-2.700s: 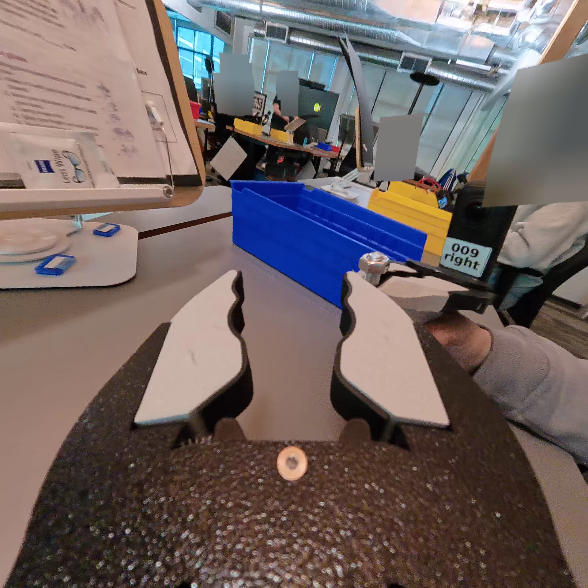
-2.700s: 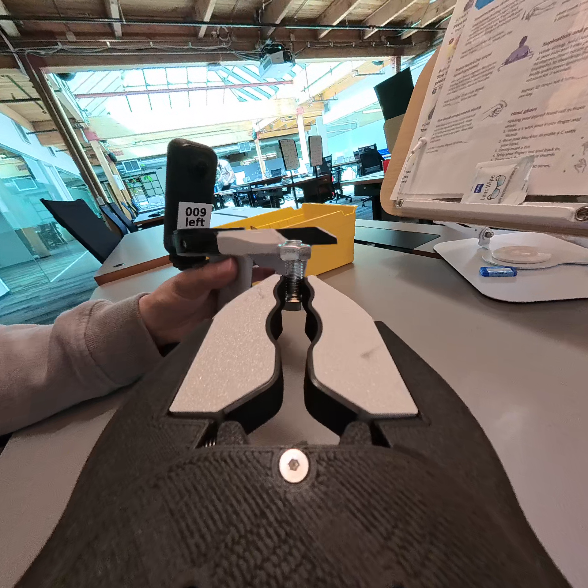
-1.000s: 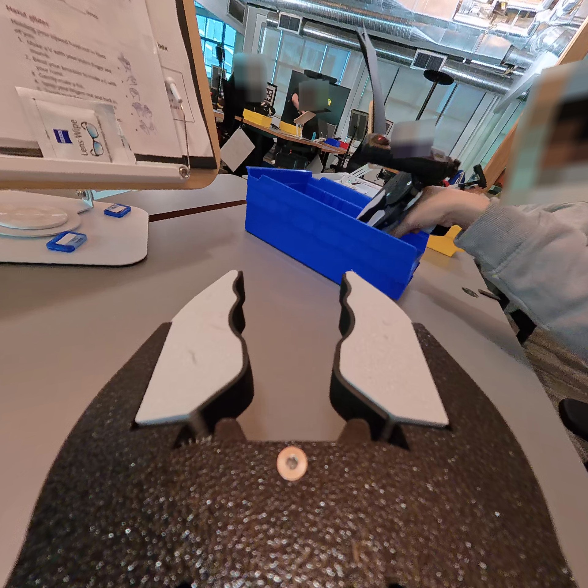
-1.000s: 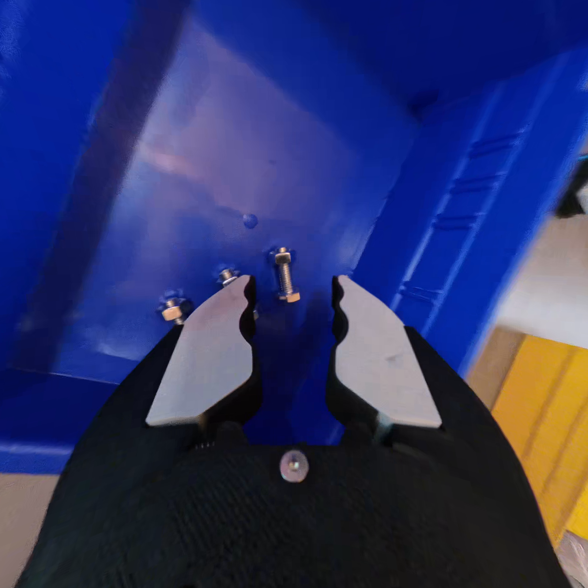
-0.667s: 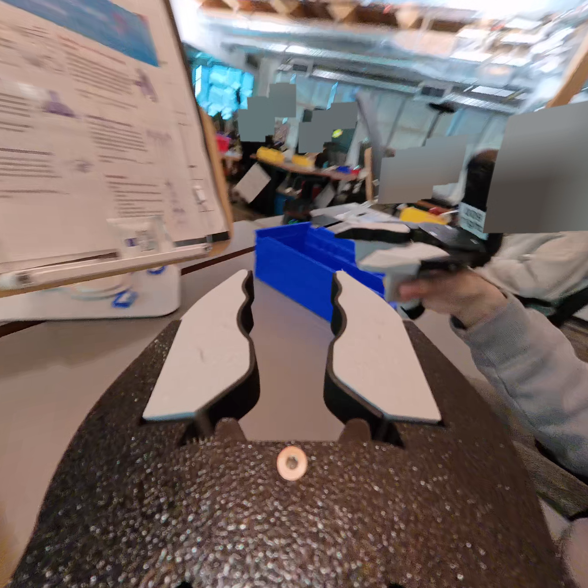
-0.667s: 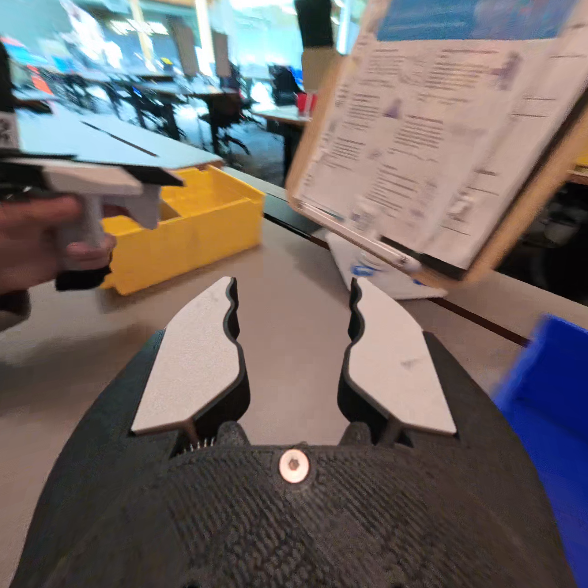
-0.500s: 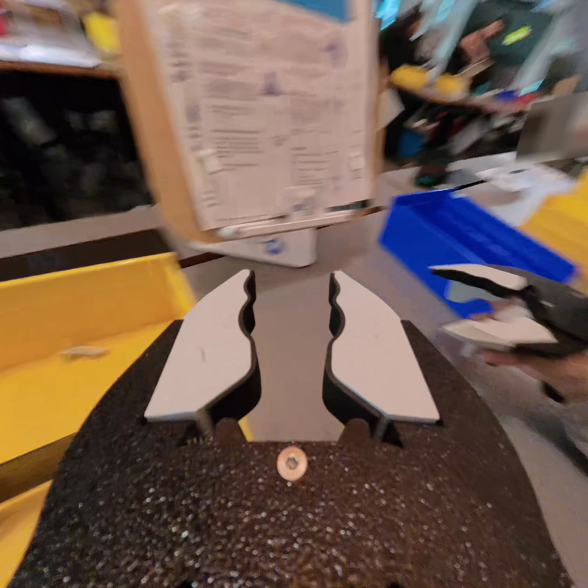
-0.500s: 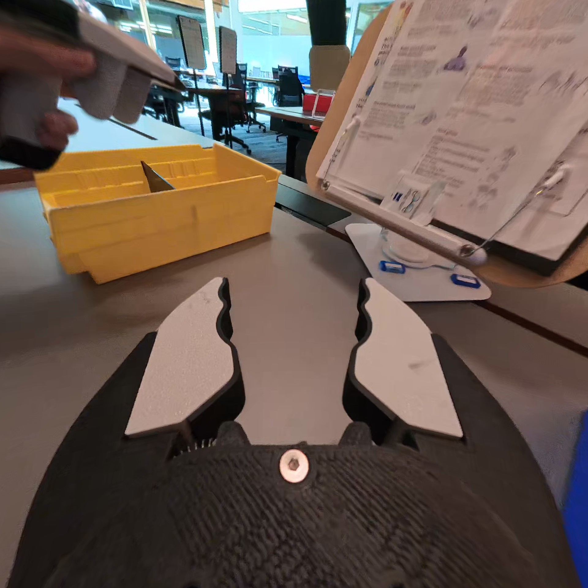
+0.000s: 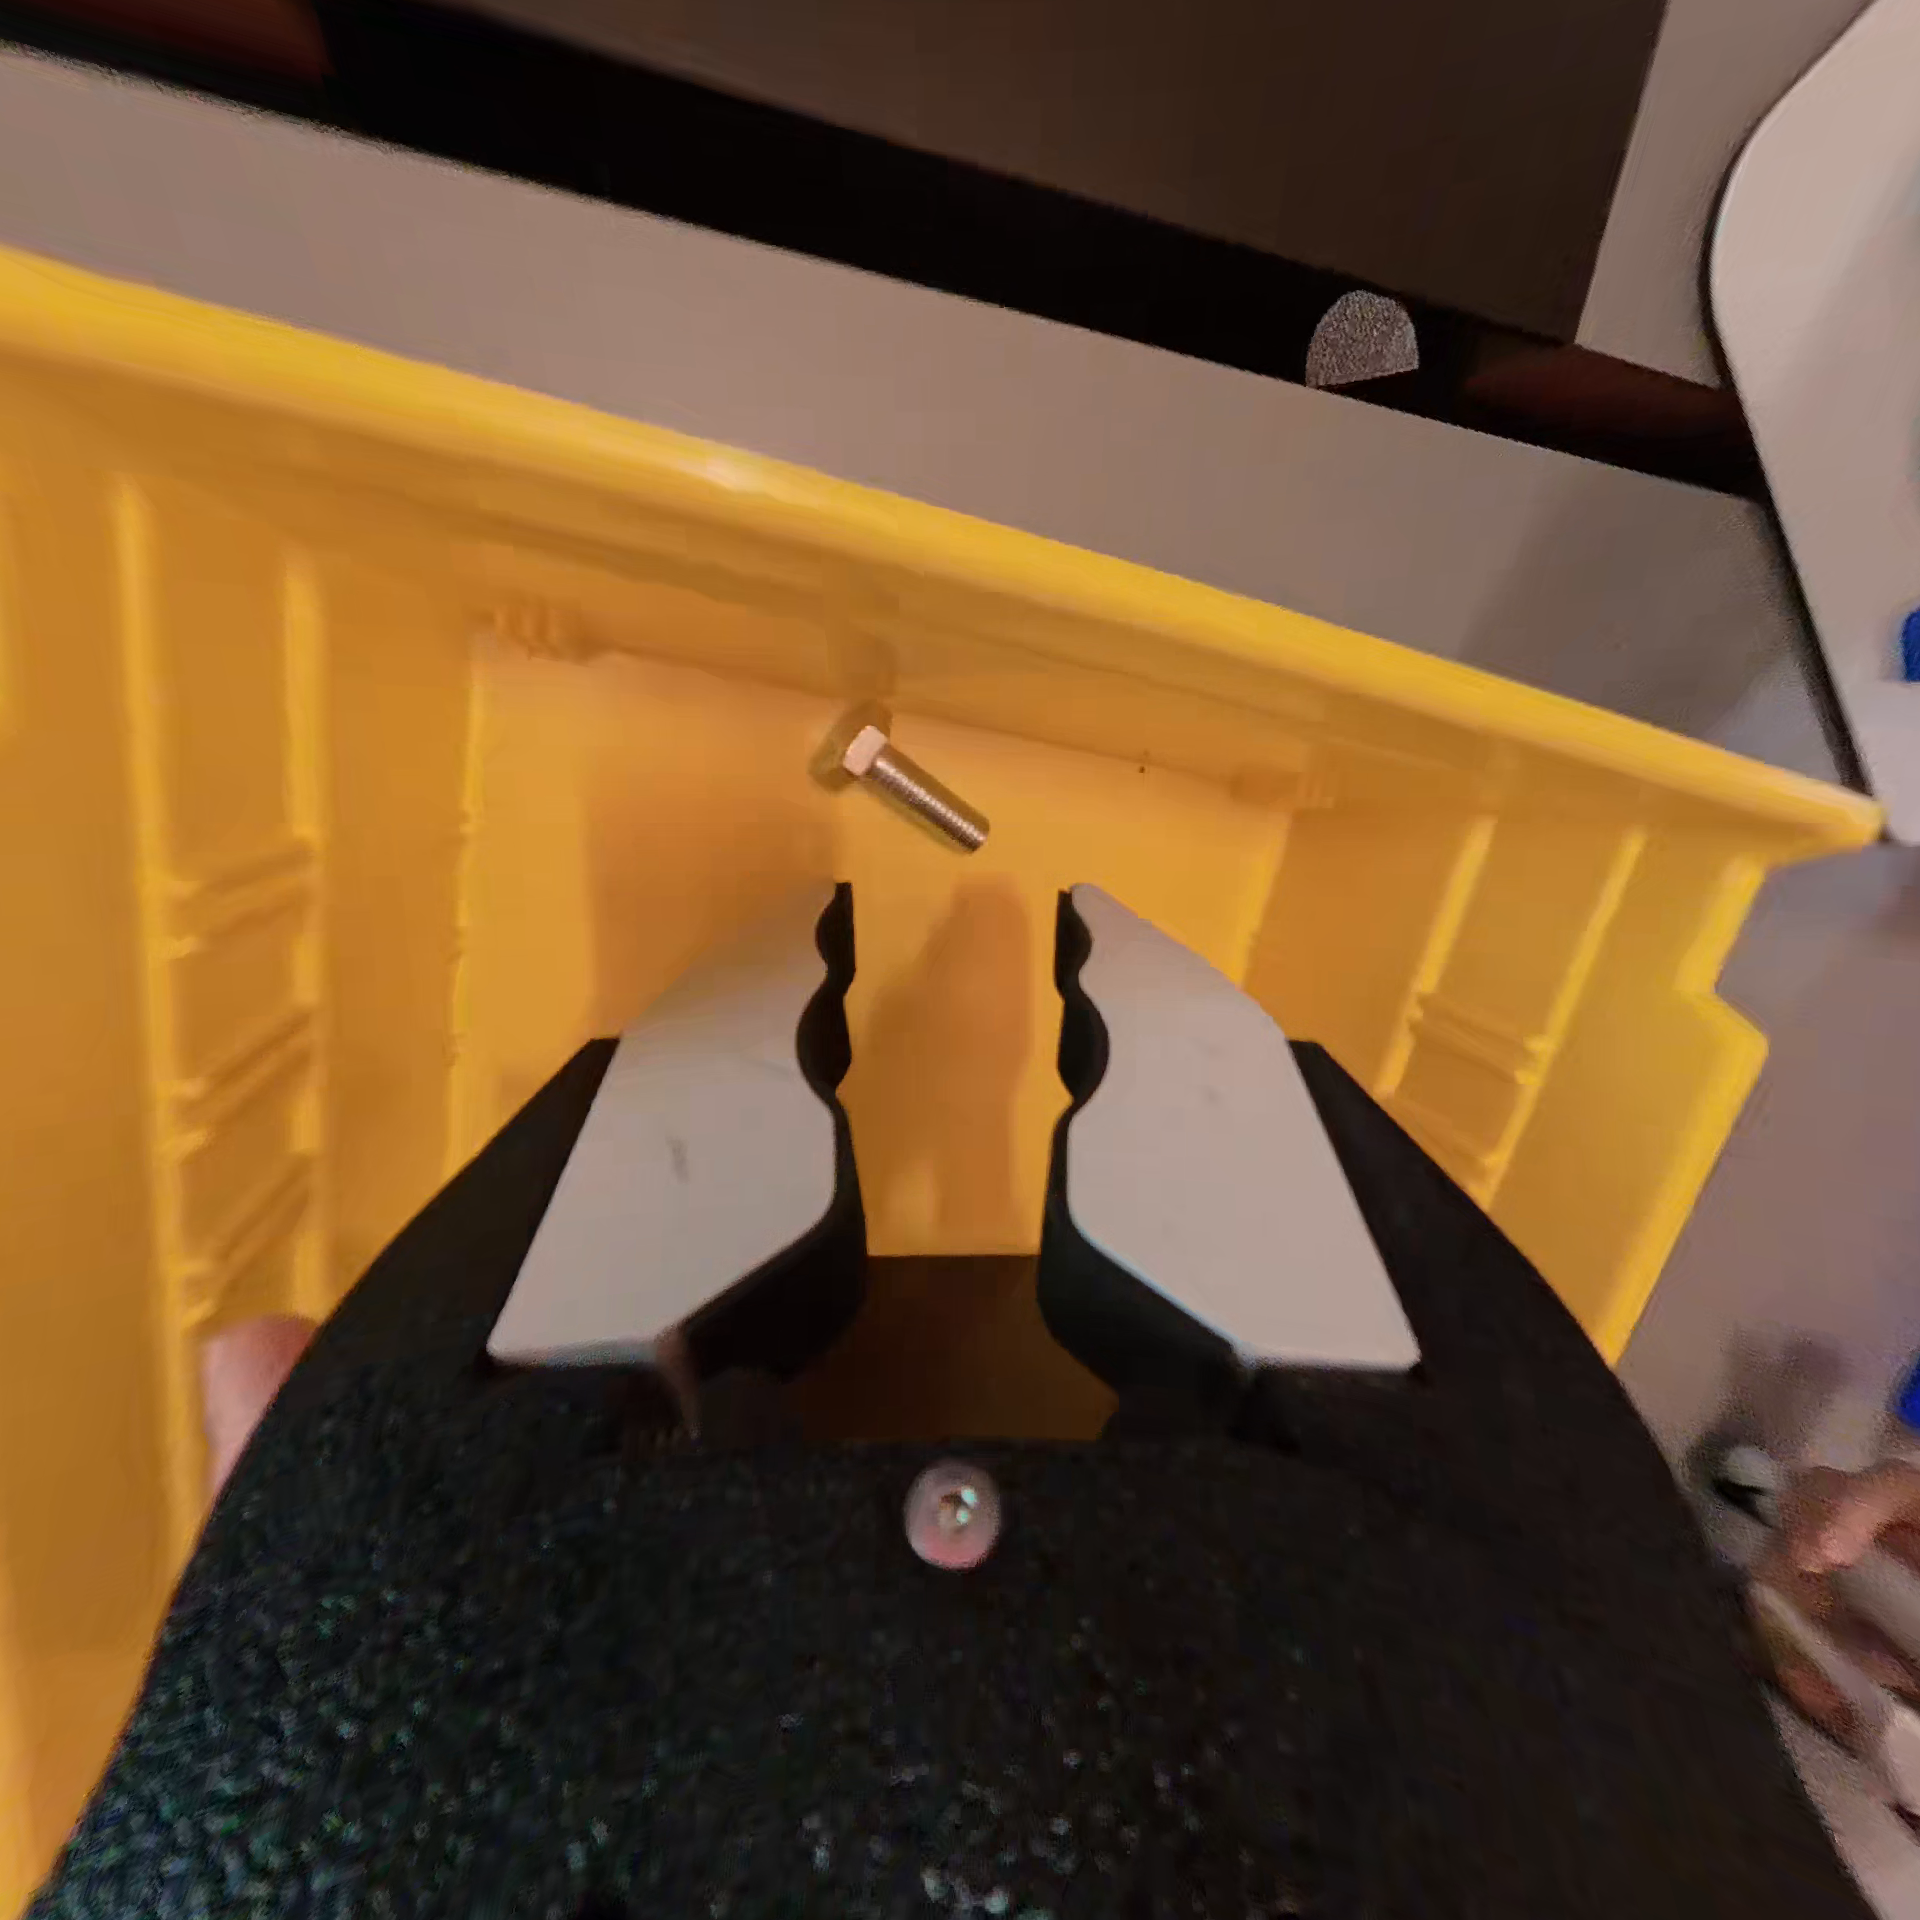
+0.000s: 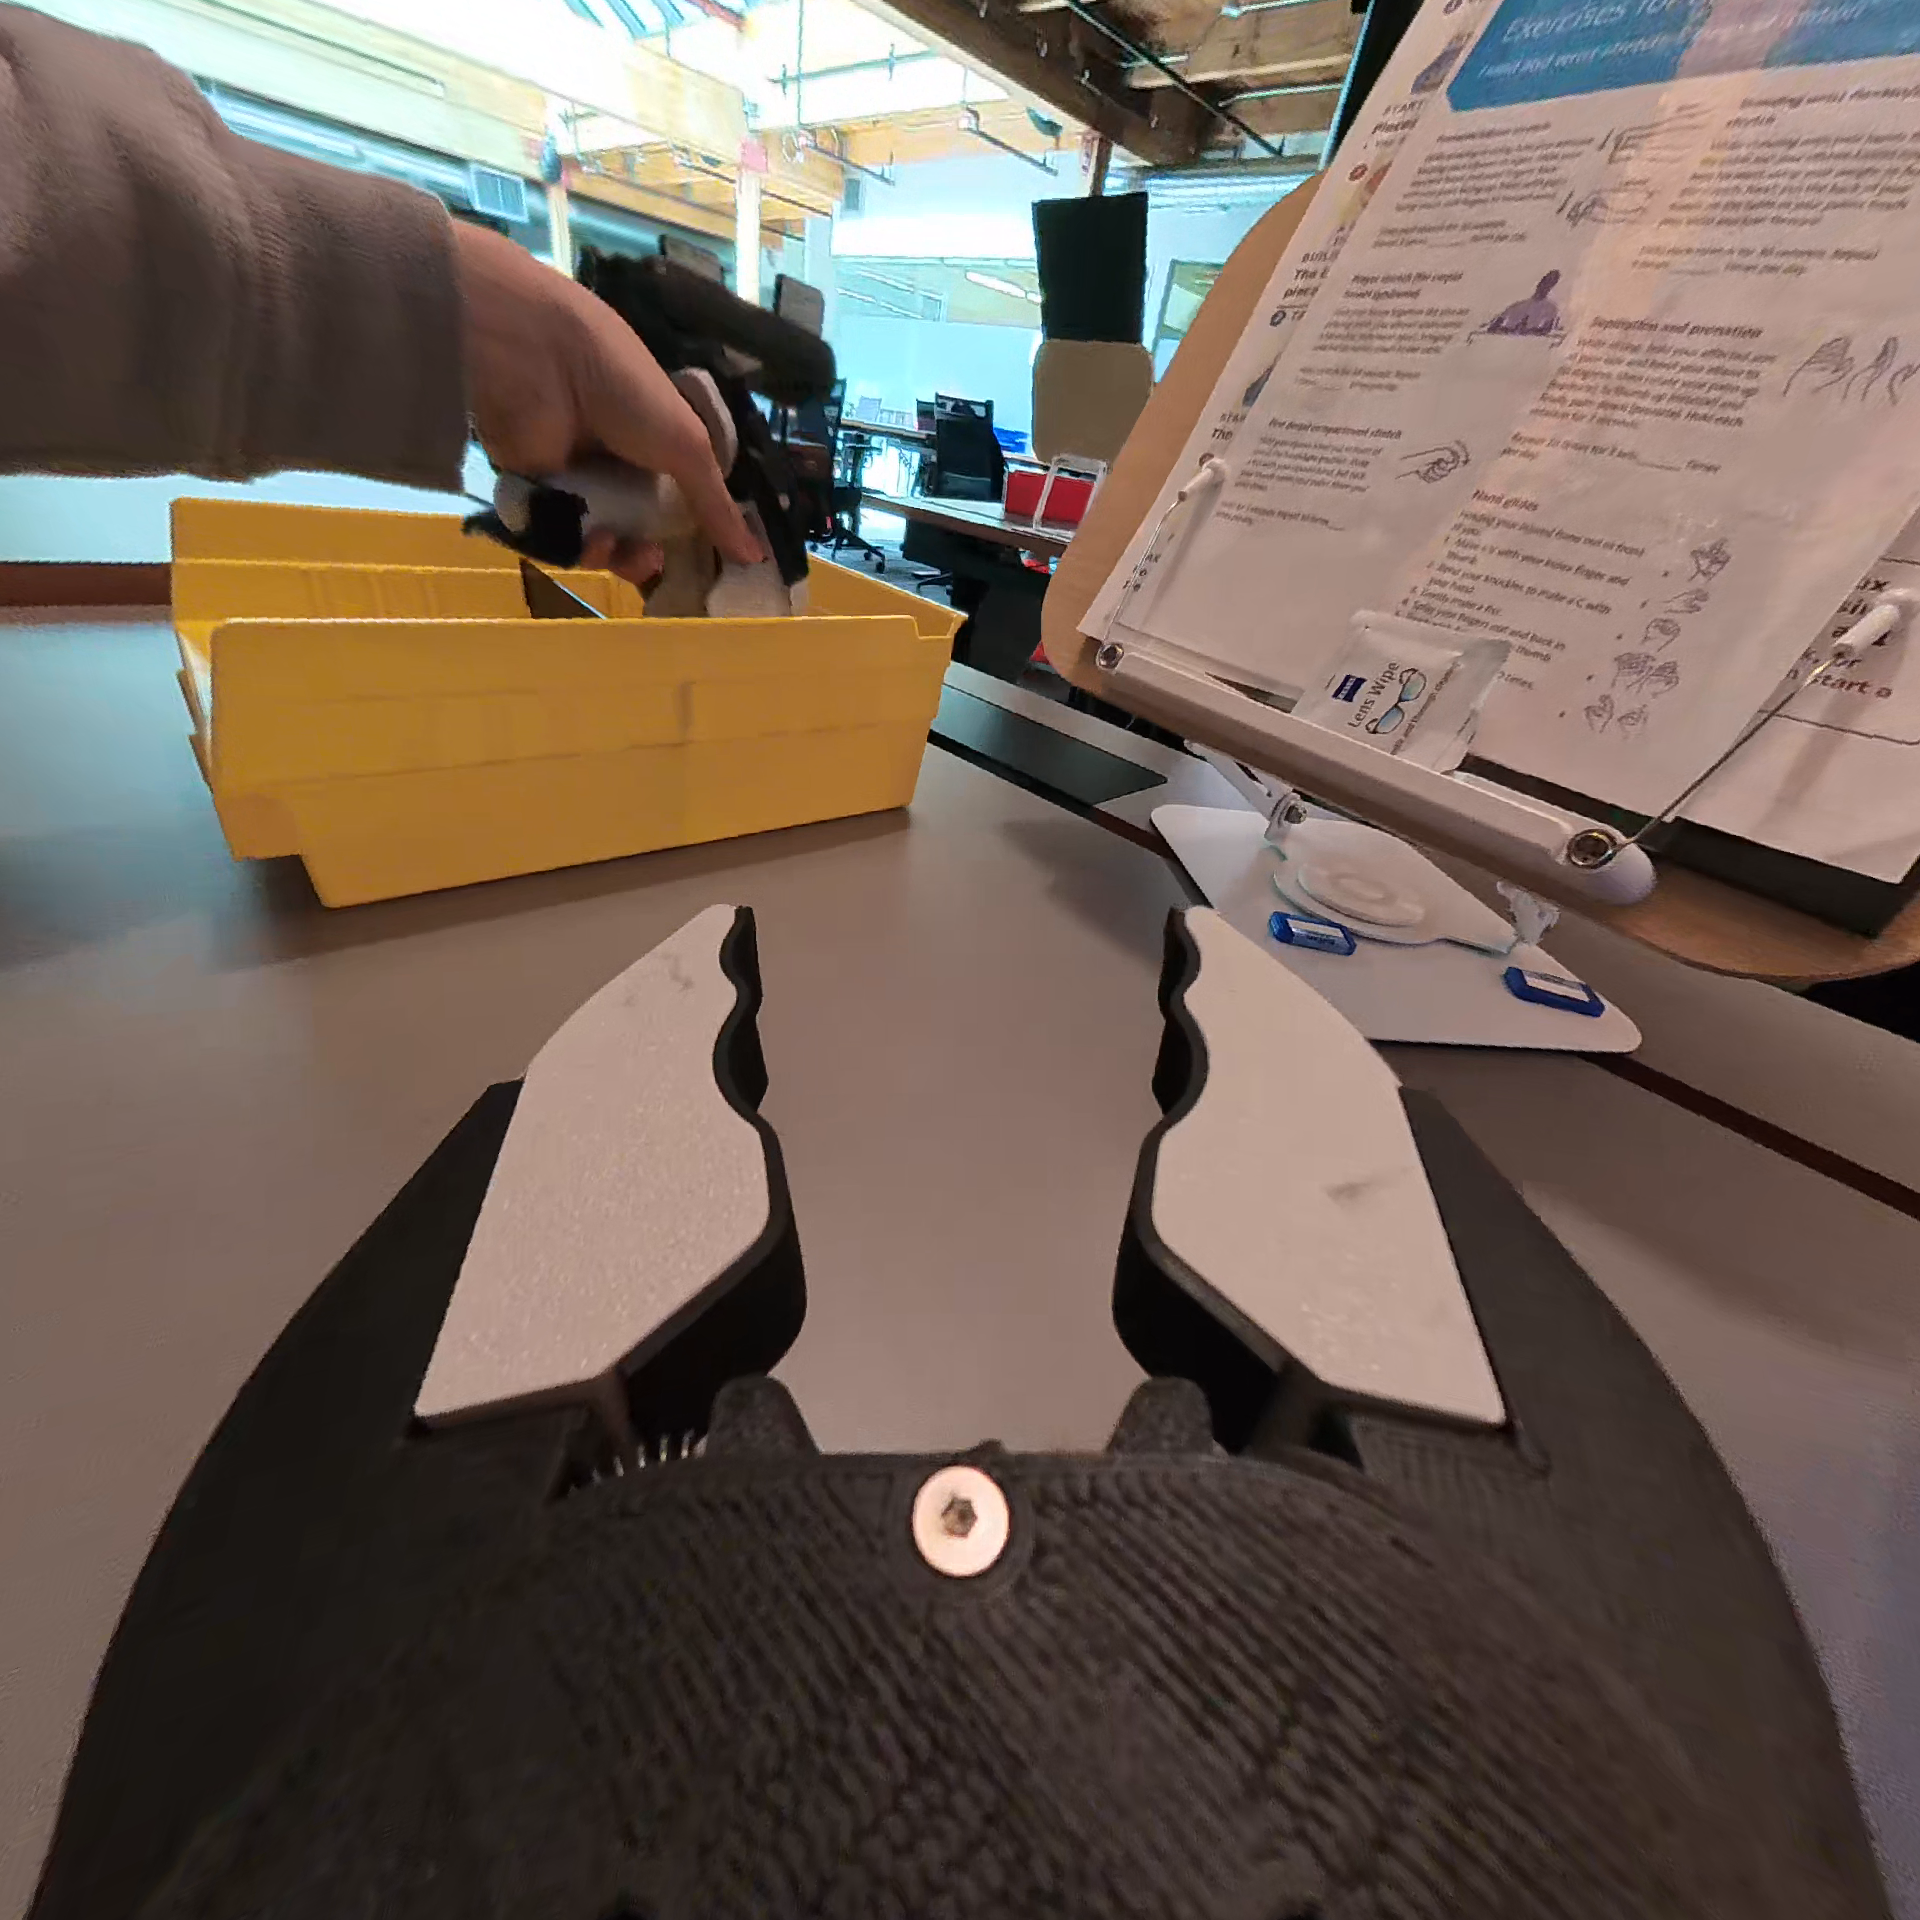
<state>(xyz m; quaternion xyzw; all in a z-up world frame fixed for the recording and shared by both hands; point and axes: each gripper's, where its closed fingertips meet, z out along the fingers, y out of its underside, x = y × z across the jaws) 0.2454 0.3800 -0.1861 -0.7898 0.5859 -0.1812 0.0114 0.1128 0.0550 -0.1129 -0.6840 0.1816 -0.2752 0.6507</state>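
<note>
A moment ago the left gripper [image 9: 951, 899] hung over the open grey tabletop [image 10: 966, 935] with the document stand ahead of it; now it is tipped down inside the yellow bin [image 9: 935, 540], its 2 fingers narrowed from their earlier spread but still apart, with only the bin's yellow floor showing between them. Nothing is gripped. The right gripper [image 10: 956, 925], which about 1 second back pointed into a blue bin among loose bolts, now hovers low over the bare tabletop with its fingers spread wide and empty, well apart from the yellow bin.

Just beyond the left fingertips lies 1 hex-head bolt [image 9: 902, 790], alone on the bin floor close to the far wall. It is silvery metal tinted by the yellow around it, lying on its side, head toward the upper left and threaded shank slanting down to the right. It touches neither finger.

In the right wrist view a hand [image 10: 582, 416] holds the left gripper down into the bin, beside the white document stand [image 10: 1392, 966].
</note>
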